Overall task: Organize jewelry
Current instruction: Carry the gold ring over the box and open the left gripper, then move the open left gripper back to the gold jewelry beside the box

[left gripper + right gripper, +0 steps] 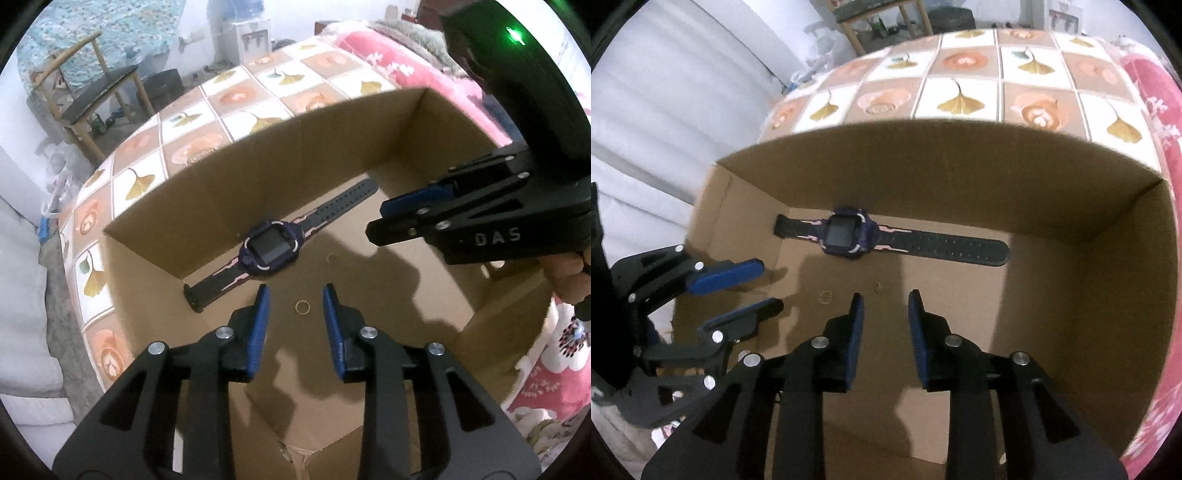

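With both sets of fingers parted and empty, the ring (303, 307) lies just ahead of the left gripper (295, 301) — nearer than the right gripper (885, 308).

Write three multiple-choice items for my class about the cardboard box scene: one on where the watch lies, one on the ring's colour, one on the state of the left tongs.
1. Where does the watch lie?
A. On the floor of the cardboard box, by its far wall
B. On the tiled cloth
C. On the chair

2. What colour is the ring?
A. Blue
B. Gold
C. Black

3. How do the left tongs stand?
A. Shut on the watch strap
B. Shut on the ring
C. Open, holding nothing

Answers: 1 A, both views show it flat on the box floor beside the far wall. 2 B, the small band is gold. 3 C, the pads stand apart and the ring lies on the cardboard beyond them, untouched.
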The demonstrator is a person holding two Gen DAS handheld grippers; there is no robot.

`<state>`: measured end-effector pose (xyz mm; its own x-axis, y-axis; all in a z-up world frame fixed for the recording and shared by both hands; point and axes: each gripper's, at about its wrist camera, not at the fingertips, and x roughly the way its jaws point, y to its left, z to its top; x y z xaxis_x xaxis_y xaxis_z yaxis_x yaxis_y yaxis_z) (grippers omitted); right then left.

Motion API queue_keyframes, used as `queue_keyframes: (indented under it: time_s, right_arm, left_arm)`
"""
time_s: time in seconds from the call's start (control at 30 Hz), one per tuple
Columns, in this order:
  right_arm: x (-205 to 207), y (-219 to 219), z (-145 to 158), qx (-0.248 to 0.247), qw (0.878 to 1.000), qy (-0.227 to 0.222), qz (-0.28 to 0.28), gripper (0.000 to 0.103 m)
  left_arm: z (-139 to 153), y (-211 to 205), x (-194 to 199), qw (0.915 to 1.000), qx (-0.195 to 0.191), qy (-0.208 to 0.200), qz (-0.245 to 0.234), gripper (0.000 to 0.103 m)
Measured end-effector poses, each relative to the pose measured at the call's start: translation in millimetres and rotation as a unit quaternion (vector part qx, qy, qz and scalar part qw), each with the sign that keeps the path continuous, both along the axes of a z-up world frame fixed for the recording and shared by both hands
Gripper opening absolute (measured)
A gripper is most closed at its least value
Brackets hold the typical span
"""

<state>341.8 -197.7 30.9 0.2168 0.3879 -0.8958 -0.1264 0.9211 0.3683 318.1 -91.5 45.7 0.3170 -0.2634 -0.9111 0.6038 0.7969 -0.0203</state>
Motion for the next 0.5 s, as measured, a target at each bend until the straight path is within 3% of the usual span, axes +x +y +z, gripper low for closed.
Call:
queue_keyframes:
  time_s: [0.33, 0.5]
  right_arm:
    - [-62.5, -34.7, 66.4, 0.050, 0.993, -0.102, -0.025, 0.026]
    - [-135.7, -44.7, 98.1, 0.088, 0.980, -0.179, -0.020, 0.026]
  left_arm:
    - [64.4, 56.7, -44.0, 0.9914, -0.096, -0.075, 0.047, 0.044]
    - [79.4, 91.1, -86.2, 0.9814, -0.133, -0.113, 0.079, 0.052]
